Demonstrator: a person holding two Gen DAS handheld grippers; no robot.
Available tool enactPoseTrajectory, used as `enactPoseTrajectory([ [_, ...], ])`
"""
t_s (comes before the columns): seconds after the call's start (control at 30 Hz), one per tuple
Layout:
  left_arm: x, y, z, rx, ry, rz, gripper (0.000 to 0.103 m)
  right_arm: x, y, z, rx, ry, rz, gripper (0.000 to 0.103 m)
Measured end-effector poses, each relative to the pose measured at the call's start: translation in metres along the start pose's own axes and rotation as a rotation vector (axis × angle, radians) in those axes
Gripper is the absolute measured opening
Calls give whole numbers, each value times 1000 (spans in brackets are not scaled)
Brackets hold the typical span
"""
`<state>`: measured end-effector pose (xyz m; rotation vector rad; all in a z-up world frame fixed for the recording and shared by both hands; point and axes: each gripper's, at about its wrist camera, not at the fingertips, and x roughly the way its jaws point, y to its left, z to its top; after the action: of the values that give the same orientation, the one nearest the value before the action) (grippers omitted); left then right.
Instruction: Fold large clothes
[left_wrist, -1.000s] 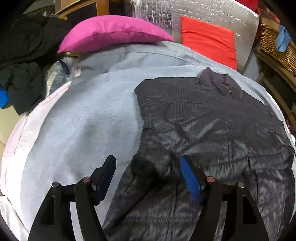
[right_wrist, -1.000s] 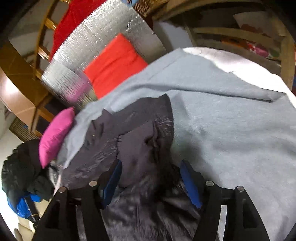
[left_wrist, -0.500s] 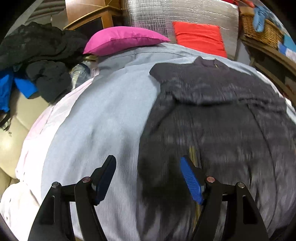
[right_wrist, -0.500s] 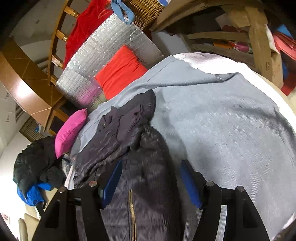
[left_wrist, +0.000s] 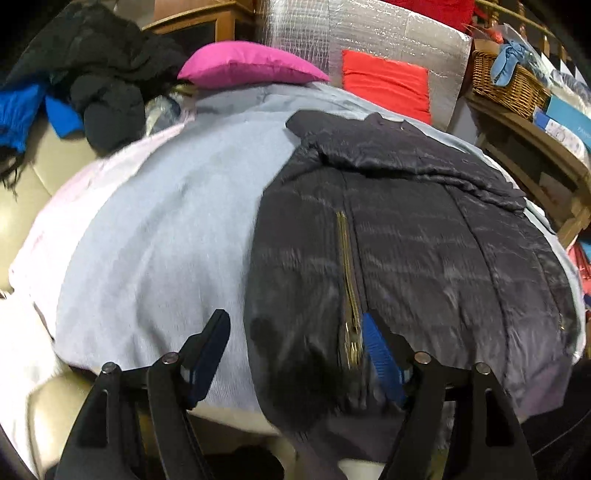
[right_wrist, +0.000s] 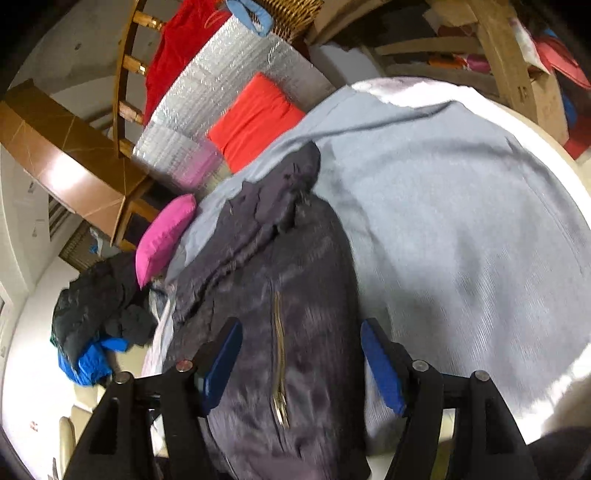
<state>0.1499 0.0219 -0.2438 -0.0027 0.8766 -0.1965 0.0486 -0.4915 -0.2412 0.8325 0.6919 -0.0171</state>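
A dark quilted jacket (left_wrist: 424, 236) lies flat on a grey-blue blanket (left_wrist: 159, 236), zipper (left_wrist: 349, 291) facing up, with its sleeves folded across the chest near the collar. Its hem hangs over the near edge. My left gripper (left_wrist: 295, 350) is open and empty above the hem, straddling the jacket's left edge. In the right wrist view the jacket (right_wrist: 295, 295) runs away toward the collar. My right gripper (right_wrist: 301, 360) is open and empty above the jacket's lower part near the zipper (right_wrist: 279, 350).
A pink pillow (left_wrist: 247, 64) and a red cushion (left_wrist: 388, 83) against a silver foil panel (left_wrist: 369, 33) sit at the far end. A pile of dark and blue clothes (left_wrist: 74, 85) lies far left. A wicker basket (left_wrist: 506, 79) and wooden shelves (left_wrist: 535, 155) stand right.
Both grippers have pulled back toward the near edge and away from the jacket. The sleeve that was under the right gripper now lies folded across the chest.
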Motion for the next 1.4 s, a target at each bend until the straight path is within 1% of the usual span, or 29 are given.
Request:
enactPoseTrajectory([
  [0.1, 1, 2, -15, -31, 53, -14, 78, -2, -4, -19, -26, 73, -28, 72],
  [0.17, 2, 4, -25, -61, 94, -39, 78, -1, -6, -33, -45, 130, -59, 72],
  [0.27, 2, 4, -34, -94, 133, -46, 78, 5, -7, -51, -75, 212, -108, 72],
  [0.33, 1, 4, -37, -114, 148, -55, 78, 9, -7, -59, -95, 249, -142, 72],
  [0.4, 1, 5, -40, -130, 169, -68, 79, 14, -8, -63, -104, 266, -171, 72],
  [0.47, 3, 7, -48, -155, 199, -79, 79, 19, -10, -65, -106, 267, -195, 72],
  [0.53, 4, 7, -52, -175, 216, -89, 79, 24, -11, -67, -103, 267, -200, 72],
  [0.6, 5, 9, -56, -189, 228, -83, 79, 29, -12, -67, -97, 264, -198, 72],
  [0.67, 6, 9, -59, -190, 231, -75, 79, 33, -7, -70, -117, 271, -197, 72],
  [0.77, 4, 7, -62, -178, 226, -70, 79, 37, 8, -76, -179, 285, -160, 72],
  [0.87, 3, 2, -62, -159, 220, -77, 79, 39, 26, -86, -257, 306, -101, 72],
  [0.93, 3, -4, -63, -134, 213, -76, 77, 38, 30, -87, -285, 293, -112, 71],
  [1.0, 3, -8, -64, -121, 213, -68, 77, 35, 22, -82, -251, 268, -144, 71],
  [1.1, 3, -11, -65, -100, 209, -31, 77, 25, 6, -68, -155, 206, -177, 71],
  [1.17, 6, -14, -66, -84, 228, -13, 77, 20, -4, -62, -107, 174, -196, 71],
  [1.23, 12, -16, -64, -77, 255, -26, 77, 18, -13, -57, -63, 171, -182, 72],
  [1.3, 16, -20, -67, -71, 276, -41, 77, 17, -14, -54, -50, 161, -172, 72],
  [1.4, 16, -22, -69, -68, 264, -60, 77, 14, -12, -51, -60, 133, -136, 72],
])
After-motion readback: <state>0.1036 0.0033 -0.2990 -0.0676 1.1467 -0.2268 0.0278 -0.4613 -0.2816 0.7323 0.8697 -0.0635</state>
